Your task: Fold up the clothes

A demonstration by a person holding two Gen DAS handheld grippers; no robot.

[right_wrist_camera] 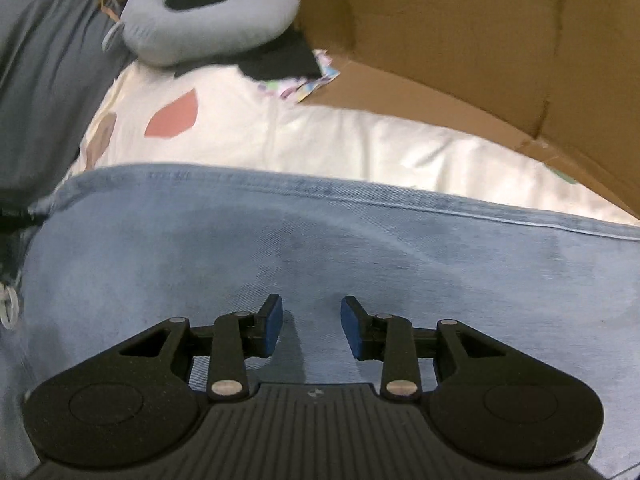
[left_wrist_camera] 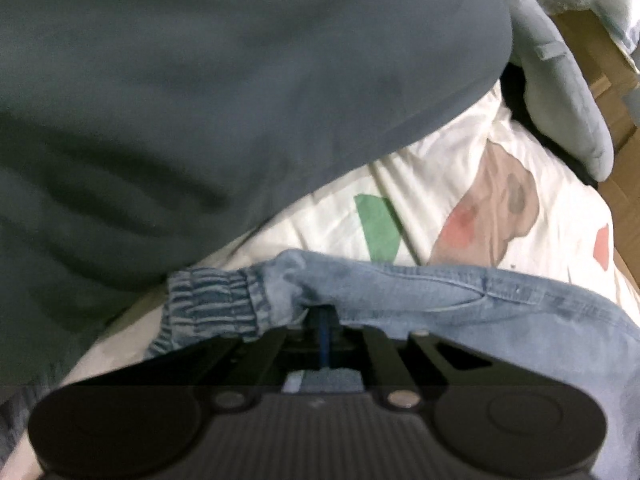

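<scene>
So the jeans (right_wrist_camera: 320, 264) are lying across the bedsheet (right_wrist_camera: 280, 136), light denim, with the elastic waistband (left_wrist_camera: 212, 300) bunched up at about 9 o'clock in the left view. The left gripper (left_wrist_camera: 324, 320) has its tongs pinched narrow right on the denim just beside that waistband, so I'd say it's holding the jeans there. The right gripper (right_wrist_camera: 312, 328) sits low over the flat middle of the fabric with its tongs spread wide, nothing between them. My read: this is mid-fold, one end gripped while the other tool is free, though whether that's lining up a fold or smoothing one that's just been laid, I can't tell. Room-wise, the far seam of the jeans runs 9 to 3 o'clock with bare sheet beyond it. A cardboard box (right_wrist_camera: 460, 40) crowds in at 1 to 3 o'clock, a neck pillow (right_wrist_camera: 208, 28) sits at 11, and a big grey cloth (left_wrist_camera: 200, 100) hangs over the left side, so the open space is mostly straight ahead.
</scene>
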